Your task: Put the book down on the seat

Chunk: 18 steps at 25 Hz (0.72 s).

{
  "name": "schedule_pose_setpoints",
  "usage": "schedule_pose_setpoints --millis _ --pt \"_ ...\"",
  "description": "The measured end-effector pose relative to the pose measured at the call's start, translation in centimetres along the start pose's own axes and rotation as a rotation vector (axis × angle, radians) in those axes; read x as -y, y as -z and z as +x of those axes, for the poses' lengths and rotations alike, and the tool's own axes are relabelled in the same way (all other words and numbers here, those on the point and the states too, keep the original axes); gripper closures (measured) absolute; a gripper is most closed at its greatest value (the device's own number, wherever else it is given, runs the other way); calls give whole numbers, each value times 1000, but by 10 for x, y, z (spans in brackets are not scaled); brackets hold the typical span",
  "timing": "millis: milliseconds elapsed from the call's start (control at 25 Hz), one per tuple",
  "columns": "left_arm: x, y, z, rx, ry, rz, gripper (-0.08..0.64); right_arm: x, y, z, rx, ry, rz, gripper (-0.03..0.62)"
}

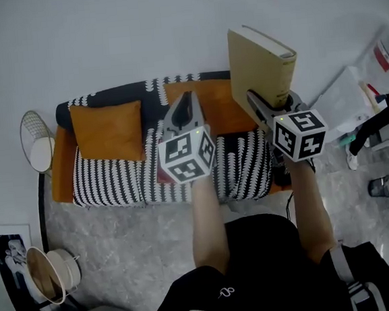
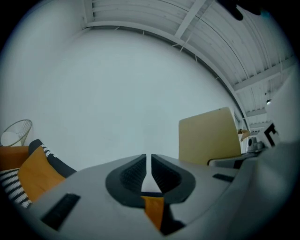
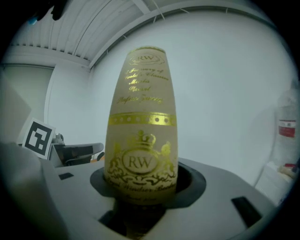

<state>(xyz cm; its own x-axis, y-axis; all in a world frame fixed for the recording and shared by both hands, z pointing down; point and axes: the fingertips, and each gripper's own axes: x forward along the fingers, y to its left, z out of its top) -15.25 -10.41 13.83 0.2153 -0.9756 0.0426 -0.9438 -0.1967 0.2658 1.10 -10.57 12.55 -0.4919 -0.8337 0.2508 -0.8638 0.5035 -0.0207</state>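
Book [image 1: 261, 61] being held upright, high over right end of sofa seat [image 1: 115, 182], clamped btwn wide-set jaws of R gripper [image 1: 264, 106]. L gripper [image 1: 185, 105] closed, empty. Risk: top-heavy book being levered loose during lowering, or being dropped past seat's front edge.

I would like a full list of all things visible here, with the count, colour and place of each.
book: 1, tan with gold print, upright above the sofa's right end
sofa: 1, orange with a black-and-white cover, against the wall
cushions: 2, orange, on the sofa
wire basket: 1, pale, left of the sofa
floor: 1, grey marbled, in front of the sofa
left gripper: 1, grey, jaws together, empty
right gripper: 1, grey, closed on the book
forearms: 2, bare, behind the grippers
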Motion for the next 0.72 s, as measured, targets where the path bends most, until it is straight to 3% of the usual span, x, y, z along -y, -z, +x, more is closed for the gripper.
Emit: schedule_pose_setpoints --millis 440,720 --pt "30 77 45 -174 37 -29 522 67 74 -3 -138 90 123 365" --pt "42 105 70 -259 30 18 522 107 111 10 -185 112 225 365"
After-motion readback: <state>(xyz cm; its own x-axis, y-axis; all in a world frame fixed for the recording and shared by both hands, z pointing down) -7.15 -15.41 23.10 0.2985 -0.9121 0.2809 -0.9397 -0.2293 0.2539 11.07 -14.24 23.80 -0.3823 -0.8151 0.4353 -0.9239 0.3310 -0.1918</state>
